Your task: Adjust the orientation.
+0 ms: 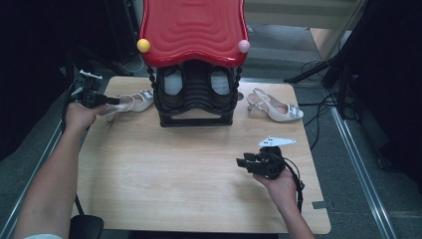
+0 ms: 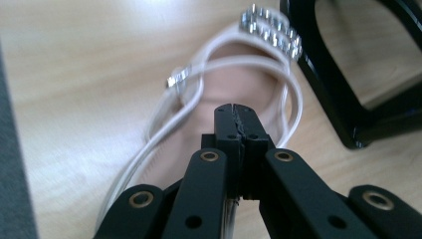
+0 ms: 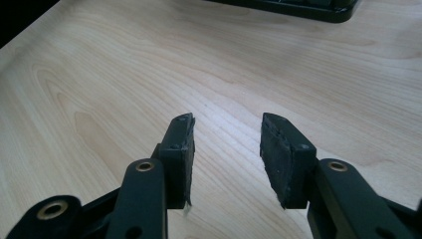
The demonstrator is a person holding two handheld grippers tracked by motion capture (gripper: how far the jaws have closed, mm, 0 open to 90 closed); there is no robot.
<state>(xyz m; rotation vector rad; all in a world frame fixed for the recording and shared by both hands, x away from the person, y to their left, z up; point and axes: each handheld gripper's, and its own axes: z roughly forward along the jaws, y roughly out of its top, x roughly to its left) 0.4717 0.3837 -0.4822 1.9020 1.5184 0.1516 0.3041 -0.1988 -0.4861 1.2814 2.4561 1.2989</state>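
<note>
The left gripper (image 2: 234, 117) is pinching its jaws tight on the left sandal (image 2: 234, 74)'s back strap, probably to lift it toward the black rack (image 1: 196, 97), while the right gripper (image 3: 226, 149) is waiting with jaws apart and empty over the near-right table (image 1: 164, 184).

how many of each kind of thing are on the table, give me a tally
Shoes: 2, a white slingback at the left and another at the right
Shoe racks: 1, black with a red top
Hand-held tools: 2, the left tool at the left shoe and the right tool over bare wood
Total: 5
</note>
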